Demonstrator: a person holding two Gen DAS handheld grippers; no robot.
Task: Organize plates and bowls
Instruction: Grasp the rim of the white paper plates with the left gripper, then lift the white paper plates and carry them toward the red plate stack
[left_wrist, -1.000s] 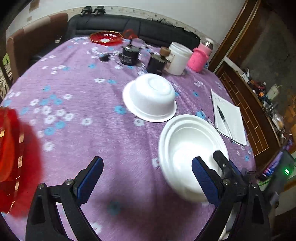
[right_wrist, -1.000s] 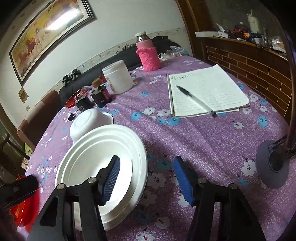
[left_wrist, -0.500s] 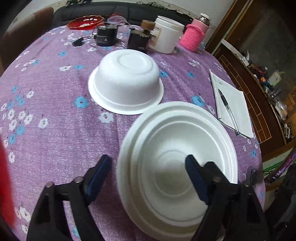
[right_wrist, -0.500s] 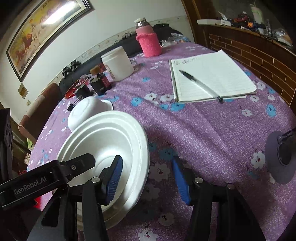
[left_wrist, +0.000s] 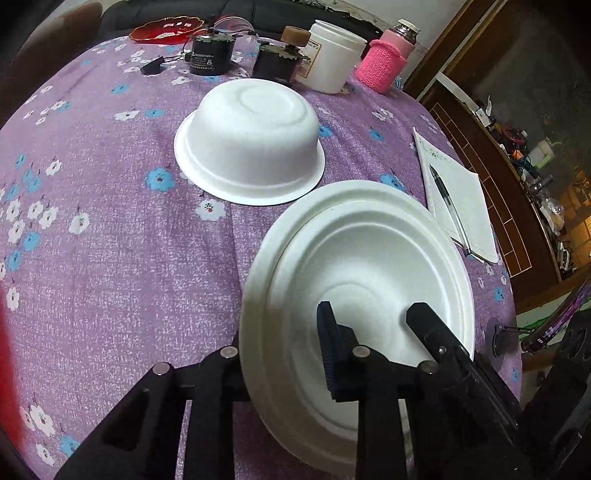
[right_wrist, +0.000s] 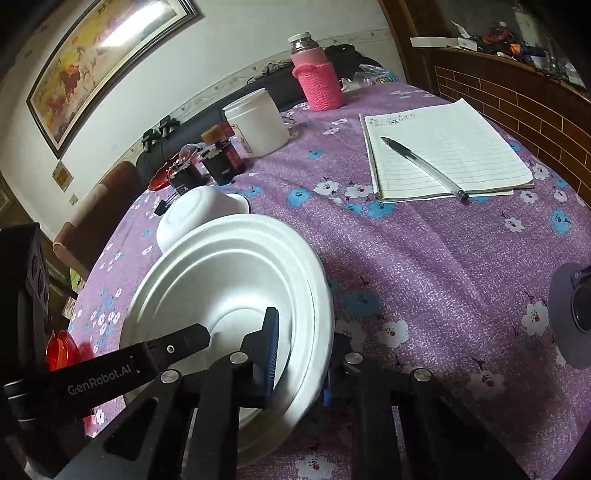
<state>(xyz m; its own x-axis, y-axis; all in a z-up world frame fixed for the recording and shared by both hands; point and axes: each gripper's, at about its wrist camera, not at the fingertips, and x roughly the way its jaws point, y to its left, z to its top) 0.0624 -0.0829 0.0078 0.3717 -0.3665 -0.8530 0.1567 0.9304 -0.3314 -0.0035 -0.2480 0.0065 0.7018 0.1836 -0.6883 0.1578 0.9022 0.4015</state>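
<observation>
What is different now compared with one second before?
Both grippers closed on the white plates: the left gripper is closing over the near rim, and the right gripper pinches the rim. The upturned bowl, notebook and pen stayed.

Landmark: the stacked white plates (left_wrist: 369, 258) near the table's front edge.

- Beyond the plates, just apart from their far rim: an upturned white bowl (left_wrist: 251, 144) blocks the straight path across.
- Past the bowl: dark jars (left_wrist: 210, 55), a white tub (left_wrist: 328, 55) and a pink-sleeved bottle (left_wrist: 384, 62) crowd the far edge.
- To the plates' right: a notebook (right_wrist: 443, 151) with a pen (right_wrist: 424, 166) lying on it.
- To the plates' left: bare purple tablecloth (left_wrist: 110, 240), a wide passage.
- Between the plates and the notebook: an open strip of cloth.
</observation>
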